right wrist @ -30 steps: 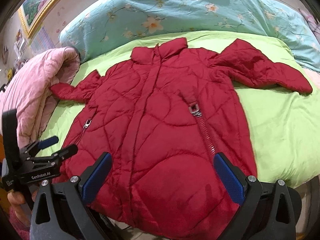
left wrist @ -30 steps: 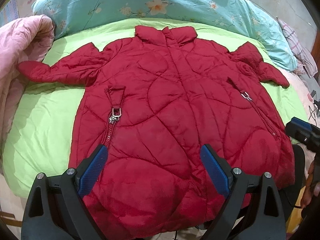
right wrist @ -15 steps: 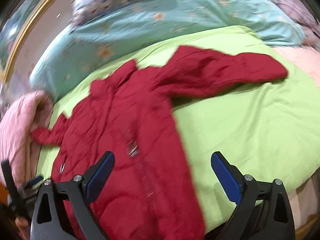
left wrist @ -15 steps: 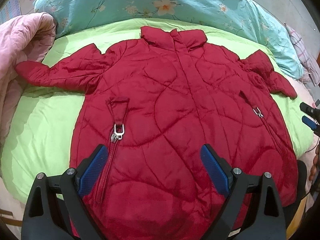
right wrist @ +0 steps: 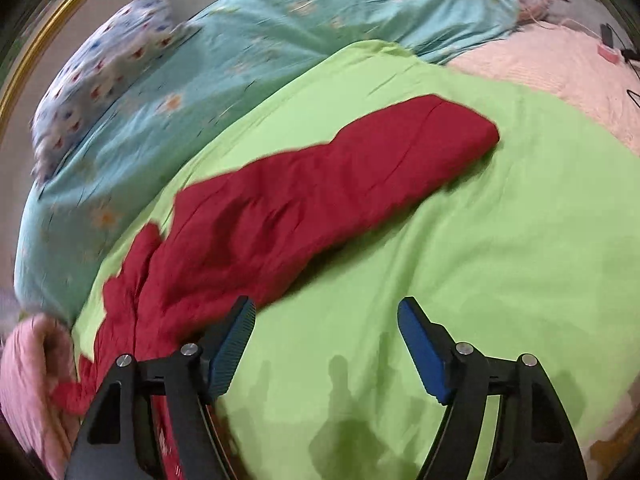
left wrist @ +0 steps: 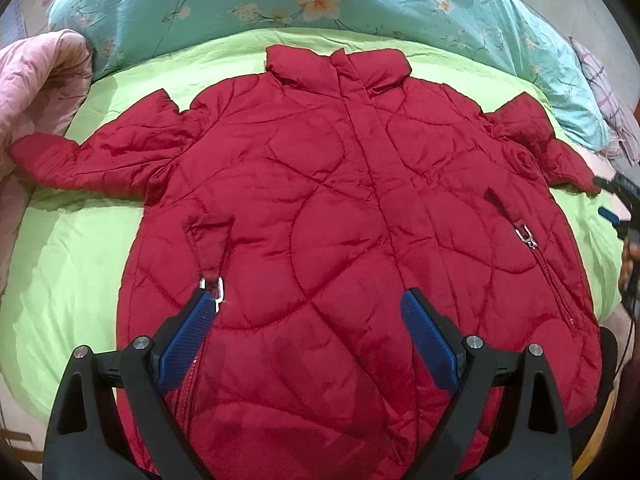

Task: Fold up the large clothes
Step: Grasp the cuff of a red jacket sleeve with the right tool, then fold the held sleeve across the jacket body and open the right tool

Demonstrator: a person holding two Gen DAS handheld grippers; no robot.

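Observation:
A red quilted jacket (left wrist: 340,220) lies flat, front up, on a lime green sheet (left wrist: 72,264), both sleeves spread out. My left gripper (left wrist: 308,320) hovers open over the jacket's lower front, its left pad by a zipper pull (left wrist: 214,288). In the right wrist view the jacket's sleeve (right wrist: 360,176) stretches across the green sheet (right wrist: 500,240). My right gripper (right wrist: 326,336) is over bare sheet below that sleeve, jaws closing, nothing between them. The right gripper's tip (left wrist: 618,204) shows at the left wrist view's right edge, near the sleeve cuff.
A teal floral quilt (left wrist: 320,0) lies along the head of the bed. A pink quilt (left wrist: 40,76) is bunched at the left. A pale pink blanket (right wrist: 560,76) and a patterned pillow (right wrist: 104,64) lie beyond the green sheet.
My right gripper swung right, off the jacket body, to the sheet beside the right sleeve, rolling and narrowing its jaws. My left gripper crept forward over the jacket.

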